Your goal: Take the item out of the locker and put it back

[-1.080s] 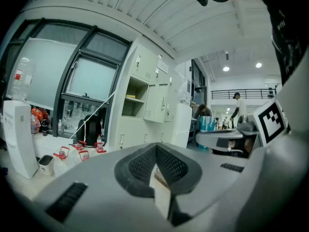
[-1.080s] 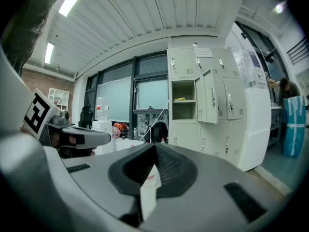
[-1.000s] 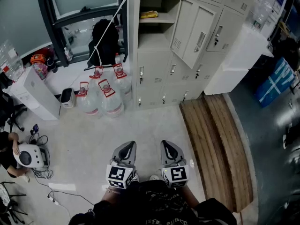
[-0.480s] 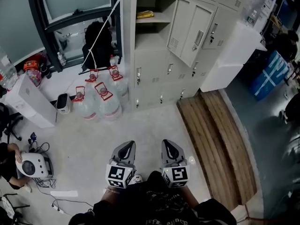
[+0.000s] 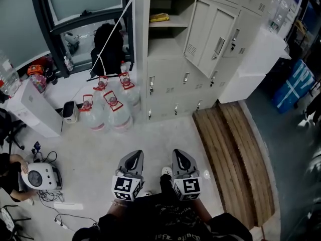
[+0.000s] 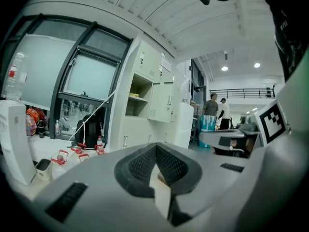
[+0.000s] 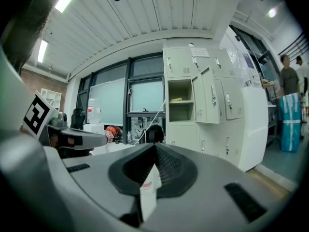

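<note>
Head view: grey left gripper and grey right gripper side by side, well apart from the flat yellow item on the open beige metal locker's upper shelf; left gripper view: jaws clenched, empty; right gripper view: likewise.

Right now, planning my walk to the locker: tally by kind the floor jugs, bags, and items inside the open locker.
Red-handled water jugs: 4
Black bag: 1
Yellow item in open locker: 1
Total: 6
</note>
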The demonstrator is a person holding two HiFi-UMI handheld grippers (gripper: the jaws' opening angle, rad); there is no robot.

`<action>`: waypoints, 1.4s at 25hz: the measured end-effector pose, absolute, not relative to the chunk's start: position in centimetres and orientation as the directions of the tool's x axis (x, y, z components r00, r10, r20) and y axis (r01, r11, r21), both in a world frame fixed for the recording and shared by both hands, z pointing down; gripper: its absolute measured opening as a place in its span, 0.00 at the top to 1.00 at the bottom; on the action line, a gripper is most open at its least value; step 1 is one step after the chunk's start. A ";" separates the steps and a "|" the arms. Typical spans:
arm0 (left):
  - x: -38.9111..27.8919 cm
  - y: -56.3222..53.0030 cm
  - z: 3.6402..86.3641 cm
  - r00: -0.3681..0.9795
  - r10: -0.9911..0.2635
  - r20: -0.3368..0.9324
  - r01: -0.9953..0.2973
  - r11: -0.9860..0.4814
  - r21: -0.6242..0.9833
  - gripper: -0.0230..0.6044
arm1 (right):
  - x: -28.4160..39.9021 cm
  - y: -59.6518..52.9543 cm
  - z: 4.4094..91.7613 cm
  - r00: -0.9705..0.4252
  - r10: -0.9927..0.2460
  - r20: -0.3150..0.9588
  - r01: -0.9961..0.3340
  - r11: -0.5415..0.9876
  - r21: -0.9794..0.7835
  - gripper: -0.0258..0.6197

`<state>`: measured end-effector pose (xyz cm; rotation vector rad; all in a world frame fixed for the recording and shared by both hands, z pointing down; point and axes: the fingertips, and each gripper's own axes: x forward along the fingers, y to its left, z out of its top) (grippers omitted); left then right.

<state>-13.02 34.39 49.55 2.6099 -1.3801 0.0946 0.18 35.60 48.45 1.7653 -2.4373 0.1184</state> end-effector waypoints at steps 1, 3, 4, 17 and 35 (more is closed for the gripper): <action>-12.7 33.7 49.5 0.559 -0.817 0.142 -0.829 -0.543 0.135 0.95 | 0.6 34.8 48.6 -0.315 -0.937 0.153 -0.947 0.321 0.011 0.96; -12.1 32.3 49.4 0.545 -0.827 0.142 -0.838 -0.529 0.134 0.95 | 1.2 33.0 48.7 -0.330 -0.930 0.160 -0.942 0.335 0.007 0.95; -11.9 31.5 49.2 0.541 -0.829 0.142 -0.840 -0.525 0.133 0.95 | 1.5 31.9 48.6 -0.335 -0.928 0.160 -0.940 0.340 0.004 0.95; -6.5 21.5 48.0 0.463 -0.874 0.150 -0.885 -0.447 0.129 0.95 | 7.7 19.8 47.9 -0.403 -0.904 0.143 -0.914 0.404 -0.027 0.95; -0.7 15.0 49.3 0.410 -0.896 0.172 -0.910 -0.389 0.142 0.95 | 12.1 12.4 48.6 -0.484 -0.857 0.176 -0.875 0.479 -0.072 0.95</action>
